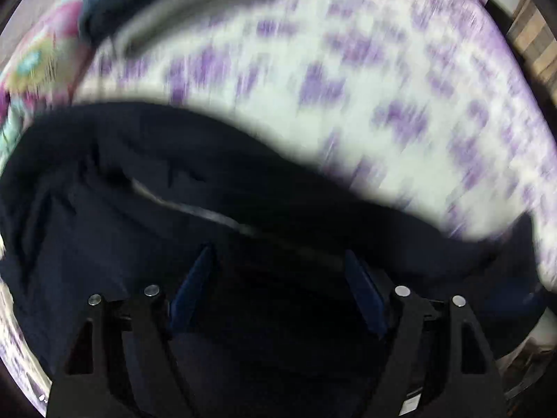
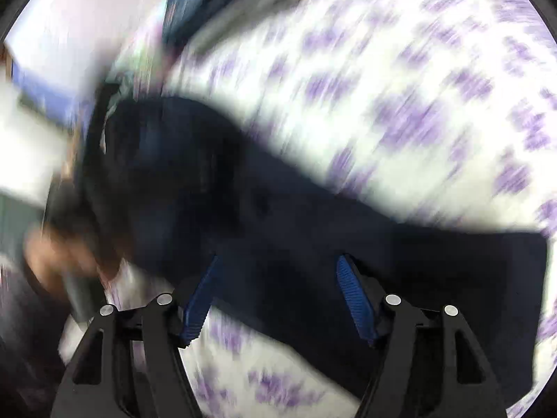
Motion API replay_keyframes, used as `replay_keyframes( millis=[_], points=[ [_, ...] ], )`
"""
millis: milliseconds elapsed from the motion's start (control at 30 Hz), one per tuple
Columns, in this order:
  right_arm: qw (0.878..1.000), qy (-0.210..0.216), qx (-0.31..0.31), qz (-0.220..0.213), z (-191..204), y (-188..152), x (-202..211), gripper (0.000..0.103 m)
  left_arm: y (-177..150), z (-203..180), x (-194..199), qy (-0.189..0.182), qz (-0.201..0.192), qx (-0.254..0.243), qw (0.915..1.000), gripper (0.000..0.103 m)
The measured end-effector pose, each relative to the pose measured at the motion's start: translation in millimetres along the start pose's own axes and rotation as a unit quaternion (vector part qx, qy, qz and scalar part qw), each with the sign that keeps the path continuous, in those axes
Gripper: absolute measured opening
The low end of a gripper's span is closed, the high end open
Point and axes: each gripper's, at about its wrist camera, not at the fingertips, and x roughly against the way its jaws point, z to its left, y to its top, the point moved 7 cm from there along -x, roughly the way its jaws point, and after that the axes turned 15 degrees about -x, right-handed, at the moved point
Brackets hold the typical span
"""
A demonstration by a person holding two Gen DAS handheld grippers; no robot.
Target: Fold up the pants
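left gripper (image 1: 278, 264): fingers spread, nothing pinched, over pants (image 1: 139, 209) filling 6–9 o'clock | right gripper (image 2: 278, 271): fingers spread, empty, above pants (image 2: 296, 226) band from 10 to 4 | sheet (image 1: 383, 87) beyond | clothes pile (image 1: 146, 3) at 11, blurred

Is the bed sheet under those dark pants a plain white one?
No. The sheet around the dark pants is white with purple blotches printed all over it.

Pants (image 1: 139, 237): dark matt cloth. Bed sheet (image 1: 383, 87): printed soft cloth. Hand-held gripper pads (image 2: 351, 292): ribbed blue plastic.
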Motion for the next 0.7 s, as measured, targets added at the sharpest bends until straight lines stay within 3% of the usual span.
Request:
replay_keyframes(
  millis=[67,133,200,300,333,367,400,433,500,567,633,667,700],
  points=[
    [0.998,-0.004,-0.020,-0.054,-10.5,30.6,15.8,0.070,-12.8,-1.3,-2.0,0.002,-0.011,-0.005,0.9999,0.074],
    [0.998,-0.021,-0.008,-0.059,-12.7,44.9,10.7,0.070,-22.2,-3.6,0.5,0.008,-0.017,-0.014,0.9997,0.074],
    [0.999,-0.026,0.026,-0.037,-2.7,53.2,-10.0,0.070,-27.4,-4.5,2.3,0.004,-0.019,-0.014,0.9997,0.074],
    [0.993,-0.054,0.100,0.043,16.4,36.9,-57.3,0.066,-29.6,-1.3,2.5,-0.015,-0.023,-0.001,0.9996,0.074],
    [0.987,-0.076,0.130,0.063,20.7,32.0,-72.0,0.058,-29.8,-0.5,2.9,-0.020,-0.025,0.005,0.9995,0.074],
    [0.982,-0.094,0.147,0.071,25.8,30.4,-80.7,0.035,-30.9,0.5,4.0,-0.024,-0.026,0.009,0.9993,0.074],
    [0.975,-0.123,0.169,0.075,23.8,33.2,-86.1,0.018,-31.9,1.2,4.8,-0.027,-0.028,0.011,0.9992,0.074],
    [0.973,-0.128,0.176,0.072,24.7,41.7,-83.5,0.017,-33.4,2.0,5.7,-0.030,-0.029,0.012,0.9990,0.074],
    [0.966,-0.179,0.186,-0.011,27.8,86.1,-53.7,0.016,-40.0,11.3,8.9,-0.043,-0.035,0.020,0.9983,0.074],
    [0.950,-0.202,0.215,-0.101,47.2,126.6,-15.7,0.016,-44.2,12.5,9.8,-0.055,-0.038,0.034,0.9972,0.074],
    [0.927,-0.188,0.251,-0.203,77.1,156.3,21.0,0.022,-47.1,15.9,10.5,-0.065,-0.043,0.047,0.9959,0.074],
    [0.896,-0.199,0.292,-0.268,94.5,163.4,33.8,0.049,-46.9,16.6,11.6,-0.067,-0.044,0.050,0.9955,0.074],
    [0.865,-0.226,0.318,-0.315,99.3,164.8,36.5,0.094,-46.8,18.5,14.1,-0.071,-0.042,0.058,0.9949,0.074]
  ],
)
